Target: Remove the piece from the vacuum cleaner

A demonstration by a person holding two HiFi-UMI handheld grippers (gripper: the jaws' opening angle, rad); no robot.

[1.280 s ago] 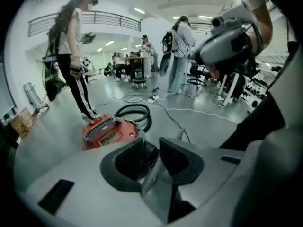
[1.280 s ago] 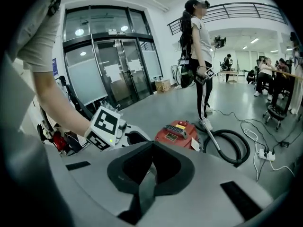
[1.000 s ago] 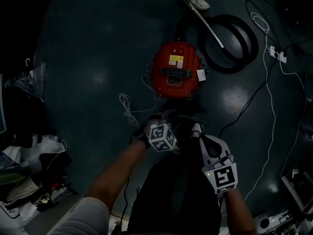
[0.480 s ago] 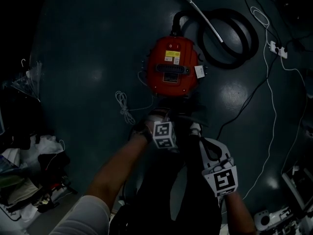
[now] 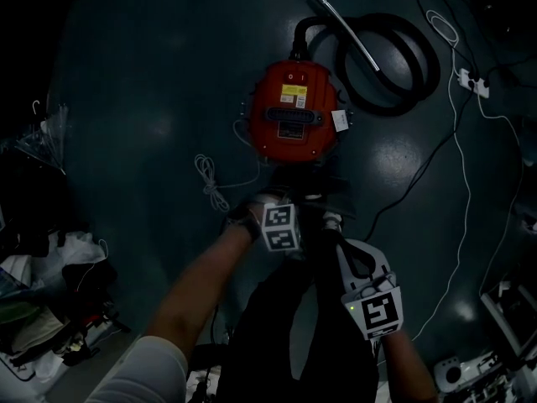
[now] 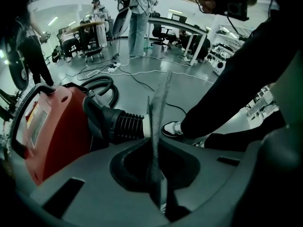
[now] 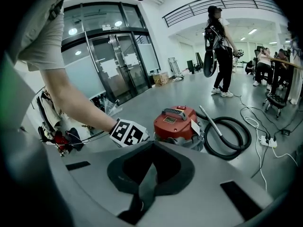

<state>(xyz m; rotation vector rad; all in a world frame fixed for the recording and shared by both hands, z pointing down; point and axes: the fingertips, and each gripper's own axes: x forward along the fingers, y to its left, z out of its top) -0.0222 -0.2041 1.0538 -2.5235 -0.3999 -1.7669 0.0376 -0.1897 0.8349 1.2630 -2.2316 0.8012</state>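
**No piece off the vacuum yet**

Head view: the red vacuum cleaner (image 5: 294,120) sits on the floor with its hose (image 5: 403,65) coiled far right. The left gripper (image 5: 284,193) is at its near edge.

Left gripper view: the jaws have just been closing and meet on nothing, beside the still-attached ribbed cuff (image 6: 125,126).

Right gripper view: the right gripper (image 7: 150,171) is closed, empty and held back.

The vacuum cleaner (image 5: 294,120) is coloured red, marked with a yellow label (image 5: 292,99) and a black handle (image 5: 292,117). The hose (image 5: 426,57) is seen as black, the wand (image 5: 346,28) as silver. The floor (image 5: 151,99) is tinted dark teal and crossed by a white cord (image 5: 210,181). Black-and-white square patterns are carried on the marker cubes (image 5: 279,227).
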